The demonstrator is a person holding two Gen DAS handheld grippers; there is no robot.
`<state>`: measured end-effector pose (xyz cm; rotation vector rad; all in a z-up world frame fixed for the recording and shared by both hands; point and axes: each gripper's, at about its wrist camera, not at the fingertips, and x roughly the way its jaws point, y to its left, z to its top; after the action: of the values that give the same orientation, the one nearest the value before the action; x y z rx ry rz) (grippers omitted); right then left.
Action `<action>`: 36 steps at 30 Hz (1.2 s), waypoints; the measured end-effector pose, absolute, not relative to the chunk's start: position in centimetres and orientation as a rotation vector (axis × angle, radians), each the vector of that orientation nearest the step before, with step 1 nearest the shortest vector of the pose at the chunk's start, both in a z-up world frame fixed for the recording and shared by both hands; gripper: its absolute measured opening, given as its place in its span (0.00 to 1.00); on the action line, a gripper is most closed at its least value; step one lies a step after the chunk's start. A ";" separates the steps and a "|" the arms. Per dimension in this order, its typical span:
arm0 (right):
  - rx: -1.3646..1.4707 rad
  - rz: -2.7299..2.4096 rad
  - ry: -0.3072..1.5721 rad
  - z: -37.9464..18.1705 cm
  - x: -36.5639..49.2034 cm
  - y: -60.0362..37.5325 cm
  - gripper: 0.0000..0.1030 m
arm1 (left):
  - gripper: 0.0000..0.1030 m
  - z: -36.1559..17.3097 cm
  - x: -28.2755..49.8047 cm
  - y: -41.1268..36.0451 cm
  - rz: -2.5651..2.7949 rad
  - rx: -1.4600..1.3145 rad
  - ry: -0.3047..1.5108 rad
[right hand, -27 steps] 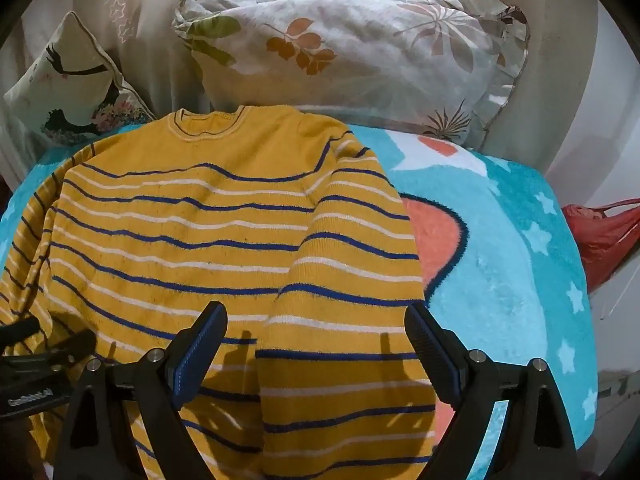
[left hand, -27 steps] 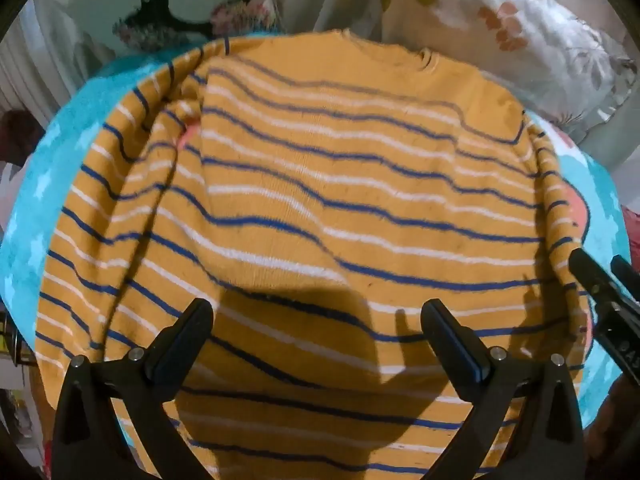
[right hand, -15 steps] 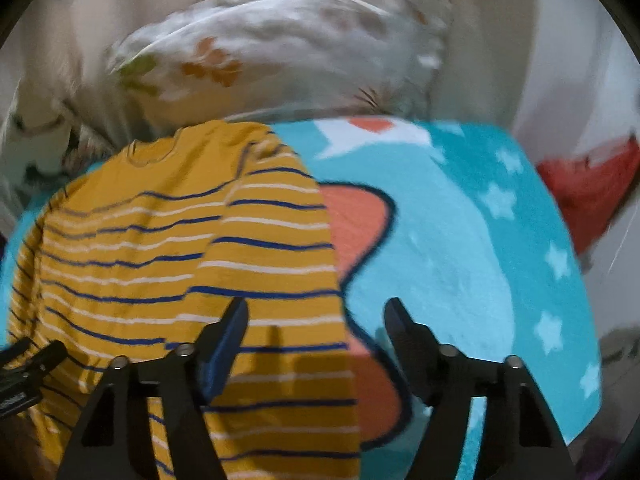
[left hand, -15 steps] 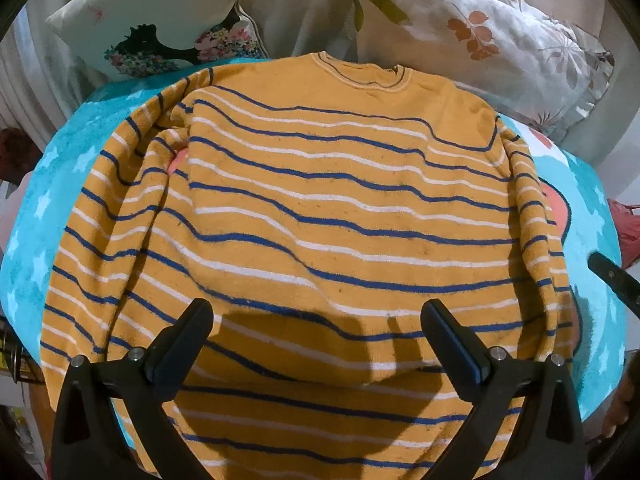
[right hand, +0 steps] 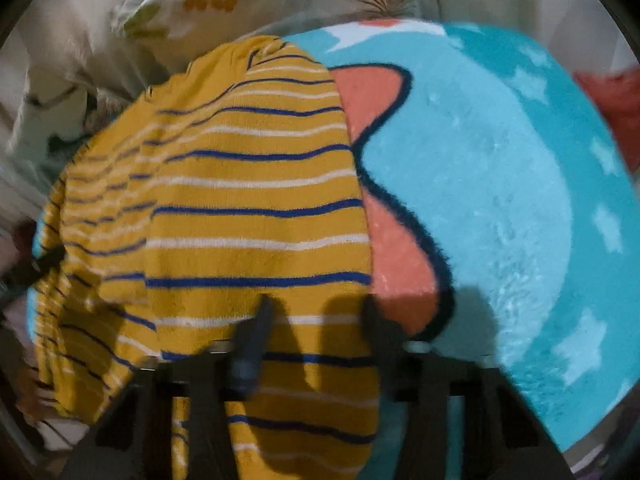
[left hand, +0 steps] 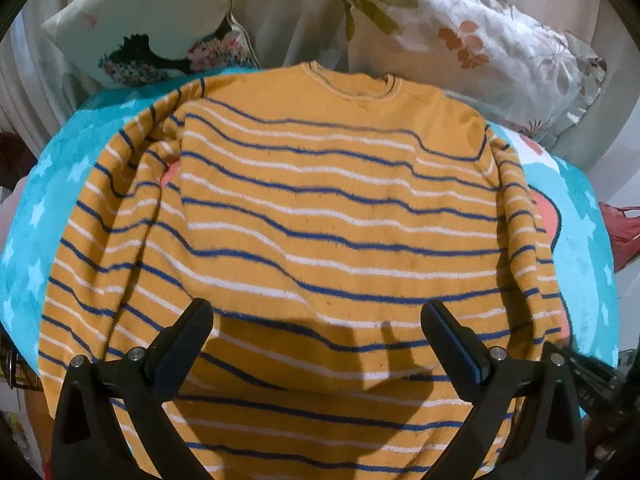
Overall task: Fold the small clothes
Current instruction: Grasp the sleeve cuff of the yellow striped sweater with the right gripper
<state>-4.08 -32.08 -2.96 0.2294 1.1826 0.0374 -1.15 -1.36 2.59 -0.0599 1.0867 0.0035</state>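
Note:
A yellow sweater [left hand: 320, 208] with blue and white stripes lies flat on the bed, its collar toward the pillows and both sleeves folded down along its sides. My left gripper [left hand: 316, 308] hangs open above the lower body of the sweater, touching nothing. The right wrist view is blurred. In it my right gripper [right hand: 316, 312] points down at the right sleeve [right hand: 256, 216] near that sleeve's outer edge. Its jaws stand partly apart and are narrowing, with sleeve cloth under the gap, and no pad visibly presses the cloth.
The sweater rests on a turquoise blanket [right hand: 500, 200] with white stars and an orange shape [right hand: 396, 256]. A floral pillow [left hand: 480, 40] and a bird-print cushion [left hand: 160, 36] stand at the head. Something red [left hand: 624, 236] lies past the bed's right edge.
The right gripper swung right to the sleeve's outer edge and dropped closer, its jaws narrowing from wide open. The left gripper drew back, bringing the collar and pillows into view, and stayed open.

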 end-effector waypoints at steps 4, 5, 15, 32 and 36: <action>0.290 0.052 1.211 -2.6 -3.7 -33.7 0.07 | 1.00 4.7 -1.0 0.6 0.051 -0.053 0.997; 0.277 0.022 1.205 -2.1 -3.6 -34.5 0.06 | 1.00 5.2 -1.0 1.3 0.057 -0.059 0.985; 0.139 -0.508 1.130 2.2 -0.3 -47.1 0.12 | 1.00 7.3 -1.0 13.5 0.257 -0.139 0.946; -0.004 -0.196 1.039 4.3 4.0 -27.7 0.39 | 0.74 -1.6 -2.6 23.1 0.187 -0.120 1.178; -0.012 -0.130 1.054 4.1 4.8 -23.8 0.39 | 0.03 -1.7 -0.8 24.6 0.086 -0.190 1.248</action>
<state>4.78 -23.80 4.14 -0.0116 1.0539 -0.1299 -0.82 24.57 -1.70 -0.1901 1.2478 0.0861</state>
